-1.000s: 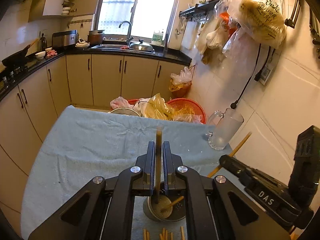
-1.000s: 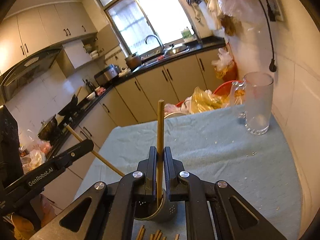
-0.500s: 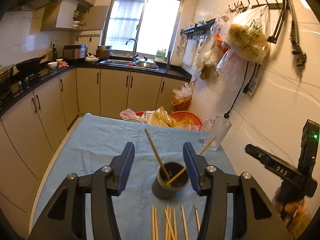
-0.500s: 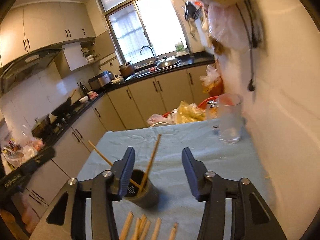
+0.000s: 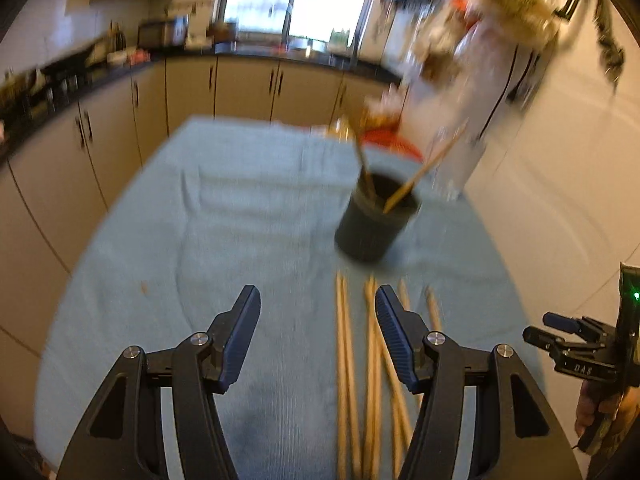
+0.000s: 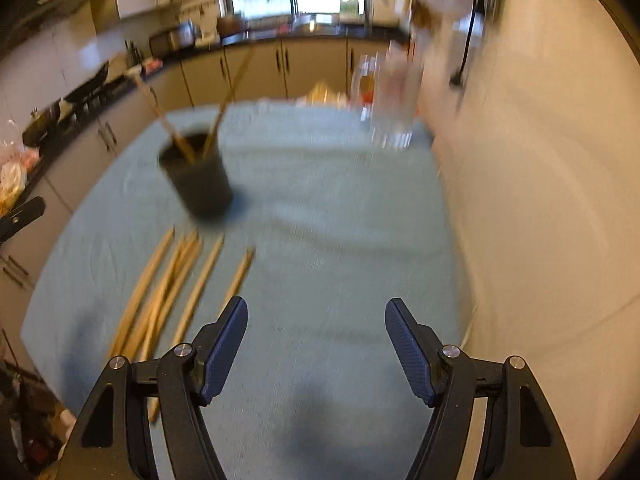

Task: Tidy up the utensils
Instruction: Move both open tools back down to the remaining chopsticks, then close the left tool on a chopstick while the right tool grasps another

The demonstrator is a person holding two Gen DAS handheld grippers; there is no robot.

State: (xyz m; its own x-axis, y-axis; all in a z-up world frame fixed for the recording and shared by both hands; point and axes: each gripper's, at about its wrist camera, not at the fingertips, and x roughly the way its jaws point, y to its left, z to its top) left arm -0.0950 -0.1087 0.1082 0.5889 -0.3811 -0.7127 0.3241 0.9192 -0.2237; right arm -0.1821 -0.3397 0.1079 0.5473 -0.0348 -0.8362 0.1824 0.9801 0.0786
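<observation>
A dark round holder stands on the blue cloth with two wooden chopsticks leaning in it. Several loose chopsticks lie on the cloth in front of it. My left gripper is opening, with nothing between its fingers; the loose chopsticks lie under its right finger. My right gripper is also opening and empty, to the right of the loose chopsticks, over bare cloth. The right gripper also shows at the left wrist view's right edge. Both views are blurred.
A clear glass jug stands at the table's far right, by the white wall. Beyond the far edge of the blue-cloth table are bags and a red basket. Kitchen cabinets run along the left and back.
Both grippers let go of their chopsticks, which now lean in the holder. Both opened, pulled back and sank toward the loose chopsticks on the cloth.
</observation>
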